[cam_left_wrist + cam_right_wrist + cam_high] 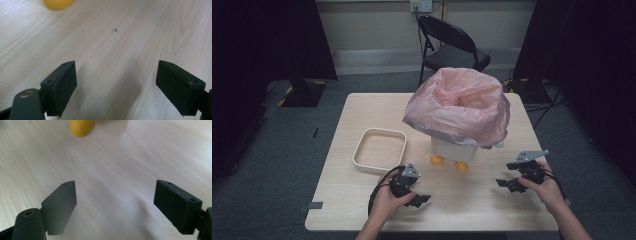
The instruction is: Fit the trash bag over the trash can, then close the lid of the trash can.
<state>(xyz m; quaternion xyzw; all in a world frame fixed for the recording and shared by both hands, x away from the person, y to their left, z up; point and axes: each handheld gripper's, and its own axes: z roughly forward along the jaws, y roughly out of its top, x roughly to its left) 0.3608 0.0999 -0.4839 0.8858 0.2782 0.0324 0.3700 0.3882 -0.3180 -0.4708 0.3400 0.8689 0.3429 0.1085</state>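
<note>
Pink bag (462,102) over white bin (453,149): thin, limp, slippery; pinch overhanging hem; left gripper (421,199) and right gripper (507,183) gape empty.

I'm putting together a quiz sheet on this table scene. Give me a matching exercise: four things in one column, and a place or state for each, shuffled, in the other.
Things
1. pink bag
2. square tray
3. folding chair
4. left gripper

Places or states
A. on the floor beyond the table's far edge
B. draped over the rim of the white bin
C. jaws open above bare tabletop
D. empty, on the table left of the bin

Pairs: 1-B, 2-D, 3-A, 4-C
</note>
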